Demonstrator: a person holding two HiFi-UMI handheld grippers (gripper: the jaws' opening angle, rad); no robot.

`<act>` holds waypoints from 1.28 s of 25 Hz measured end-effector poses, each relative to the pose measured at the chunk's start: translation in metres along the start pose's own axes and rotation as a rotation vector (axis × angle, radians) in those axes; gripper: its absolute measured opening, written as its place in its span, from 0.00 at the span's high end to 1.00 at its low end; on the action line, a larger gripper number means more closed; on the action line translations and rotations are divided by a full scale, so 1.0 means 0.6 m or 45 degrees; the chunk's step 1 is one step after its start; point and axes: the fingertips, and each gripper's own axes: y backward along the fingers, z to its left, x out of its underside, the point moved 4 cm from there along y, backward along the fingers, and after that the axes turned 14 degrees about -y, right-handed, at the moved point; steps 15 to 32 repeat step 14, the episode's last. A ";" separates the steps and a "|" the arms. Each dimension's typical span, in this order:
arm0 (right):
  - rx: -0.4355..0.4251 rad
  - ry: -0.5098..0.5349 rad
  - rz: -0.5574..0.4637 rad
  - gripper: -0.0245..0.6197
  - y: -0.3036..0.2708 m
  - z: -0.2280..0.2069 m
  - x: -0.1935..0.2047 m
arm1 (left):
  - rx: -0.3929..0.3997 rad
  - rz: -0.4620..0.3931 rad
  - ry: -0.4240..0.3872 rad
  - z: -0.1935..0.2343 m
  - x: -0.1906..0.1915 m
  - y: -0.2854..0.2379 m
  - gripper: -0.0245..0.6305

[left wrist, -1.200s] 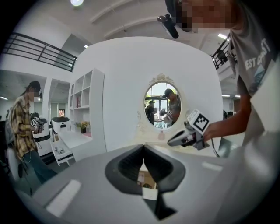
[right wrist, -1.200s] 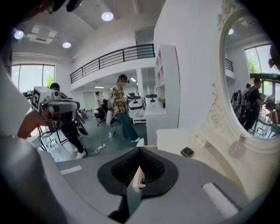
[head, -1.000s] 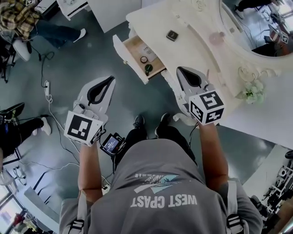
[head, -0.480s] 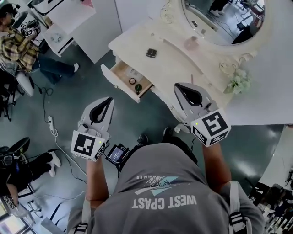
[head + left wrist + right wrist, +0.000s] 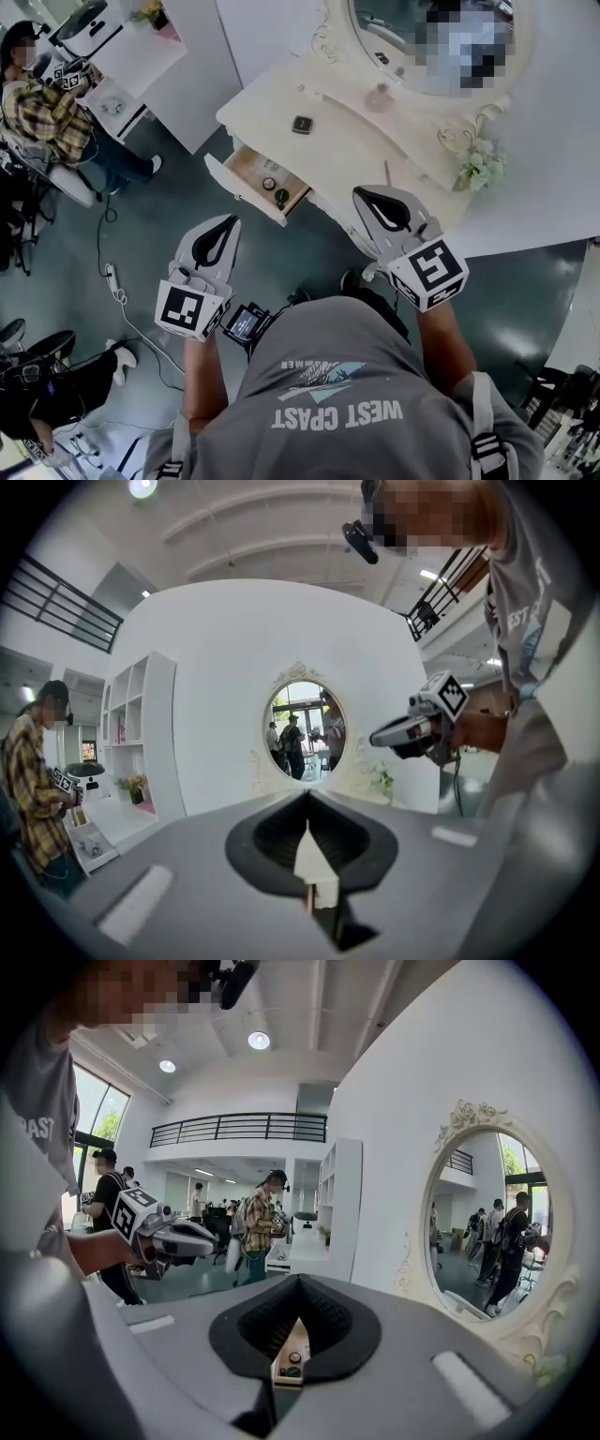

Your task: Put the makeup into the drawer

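Comparing with a second ago, both grippers have come up and back from the dressing table (image 5: 352,150). In the head view the right gripper (image 5: 359,192) then lay over the table's front edge, just right of the open drawer (image 5: 246,172). It now sits lower in the picture, with floor showing between its tips and the drawer. The left gripper (image 5: 232,220) has pulled back likewise, and more of the mirror (image 5: 431,47) is in sight. The drawer stands open as before, with the same contents.

The left gripper's jaws are closed tip to tip, with nothing between them. The right gripper's jaws are also pressed together and empty. Through the hollow behind its tips the open drawer shows beyond and below.

Two makeup items lie in the drawer, ahead of the right gripper and off to its left: a pale round piece (image 5: 269,184) and a dark green piece (image 5: 282,196) just beside it. A square compact (image 5: 302,124) sits on the tabletop beyond the drawer, well apart from either gripper. A pink bottle (image 5: 379,97) stands farther ahead of the right gripper, near the mirror.
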 end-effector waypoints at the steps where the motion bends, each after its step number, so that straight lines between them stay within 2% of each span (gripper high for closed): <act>1: 0.001 0.000 0.001 0.96 0.000 0.000 0.001 | 0.002 0.002 0.001 -0.001 0.001 0.000 0.96; 32: 0.001 0.002 0.022 0.96 -0.010 0.002 0.004 | 0.007 0.008 0.009 0.000 0.010 0.002 0.96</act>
